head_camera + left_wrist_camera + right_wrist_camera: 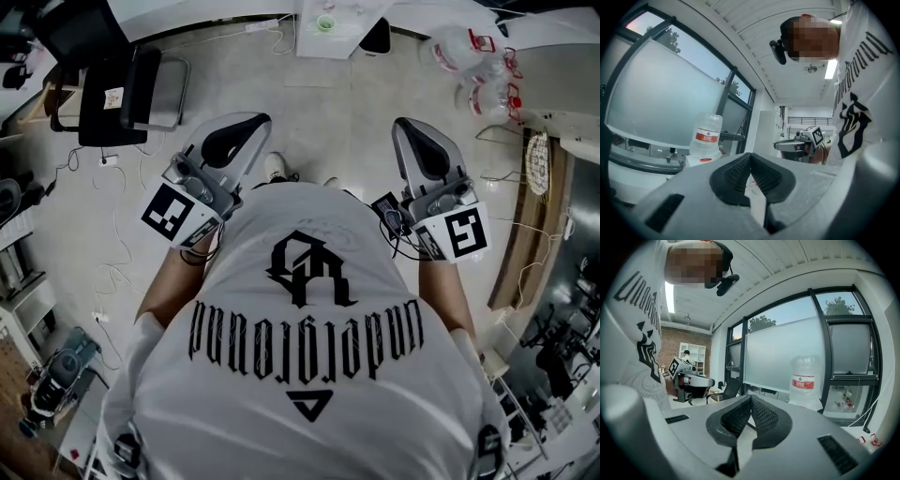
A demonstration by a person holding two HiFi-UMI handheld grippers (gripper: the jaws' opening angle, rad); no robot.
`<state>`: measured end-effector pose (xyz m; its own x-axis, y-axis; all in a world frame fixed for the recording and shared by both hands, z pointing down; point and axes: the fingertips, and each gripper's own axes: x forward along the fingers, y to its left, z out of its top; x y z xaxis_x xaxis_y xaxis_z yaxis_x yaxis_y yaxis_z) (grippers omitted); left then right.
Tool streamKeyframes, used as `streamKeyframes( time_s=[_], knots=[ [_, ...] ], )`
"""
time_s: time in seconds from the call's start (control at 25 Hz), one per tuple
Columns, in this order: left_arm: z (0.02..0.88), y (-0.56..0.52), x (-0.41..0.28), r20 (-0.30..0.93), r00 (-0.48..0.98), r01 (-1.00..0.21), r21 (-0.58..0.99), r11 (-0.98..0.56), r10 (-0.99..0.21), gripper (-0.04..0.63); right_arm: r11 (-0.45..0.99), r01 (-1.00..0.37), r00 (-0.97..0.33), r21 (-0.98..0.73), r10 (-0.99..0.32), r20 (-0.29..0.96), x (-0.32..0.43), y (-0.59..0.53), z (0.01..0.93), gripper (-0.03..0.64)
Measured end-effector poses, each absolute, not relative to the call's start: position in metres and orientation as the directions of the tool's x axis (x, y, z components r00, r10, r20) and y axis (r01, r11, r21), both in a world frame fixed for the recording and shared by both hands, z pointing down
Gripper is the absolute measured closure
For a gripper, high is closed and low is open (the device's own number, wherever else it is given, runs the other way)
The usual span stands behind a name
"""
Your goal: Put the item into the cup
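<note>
I see no item between either pair of jaws. My left gripper (pixel 255 122) is held up beside the person's chest, its jaws closed tip to tip in the left gripper view (pixel 750 157) with nothing between them. My right gripper (pixel 405 125) mirrors it on the other side, and its black ribbed pads (pixel 761 416) meet at the tip (pixel 750 399). A small green cup-like thing (pixel 325 22) stands on a white table (pixel 352 33) far ahead. Each gripper shows in the other's view: the right one (pixel 802 142) and the left one (pixel 692 378).
The person's white printed shirt (pixel 309 337) fills the lower head view. A black chair (pixel 122 89) stands at the far left and big water bottles (pixel 483 70) lie at the far right. Cables trail over the tiled floor (pixel 328 122). A water bottle (pixel 805 380) stands by the windows.
</note>
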<state>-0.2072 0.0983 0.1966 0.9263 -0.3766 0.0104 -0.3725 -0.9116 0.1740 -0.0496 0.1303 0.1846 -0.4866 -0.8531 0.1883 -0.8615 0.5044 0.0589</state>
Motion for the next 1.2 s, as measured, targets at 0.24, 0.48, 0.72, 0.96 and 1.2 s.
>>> streamKeyframes(
  time_s=[0.24, 0.48, 0.72, 0.96, 1.2],
  knots=[
    [0.192, 0.125, -0.165, 0.015, 0.92, -0.389, 0.164, -0.907, -0.392, 0.581, 0.522, -0.852, -0.507, 0.048, -0.844, 0.177, -0.009, 0.157, 0.184, 0.603],
    [0.196, 0.163, -0.118, 0.032, 0.906, -0.421, 0.16, -0.893, -0.421, 0.581, 0.545, -0.838, -0.532, 0.025, -0.827, 0.178, 0.04, 0.196, 0.194, 0.603],
    [0.198, 0.196, -0.081, 0.045, 0.891, -0.453, 0.151, -0.879, -0.451, 0.581, 0.57, -0.822, -0.562, -0.007, -0.809, 0.171, 0.079, 0.229, 0.203, 0.603],
    [0.203, 0.221, -0.054, 0.057, 0.88, -0.474, 0.155, -0.866, -0.472, 0.581, 0.598, -0.8, -0.595, -0.039, -0.785, 0.173, 0.099, 0.249, 0.218, 0.603],
    [0.203, 0.229, -0.042, 0.053, 0.877, -0.48, 0.153, -0.864, -0.478, 0.581, 0.605, -0.796, -0.601, -0.038, -0.78, 0.171, 0.109, 0.257, 0.218, 0.603]
  ],
)
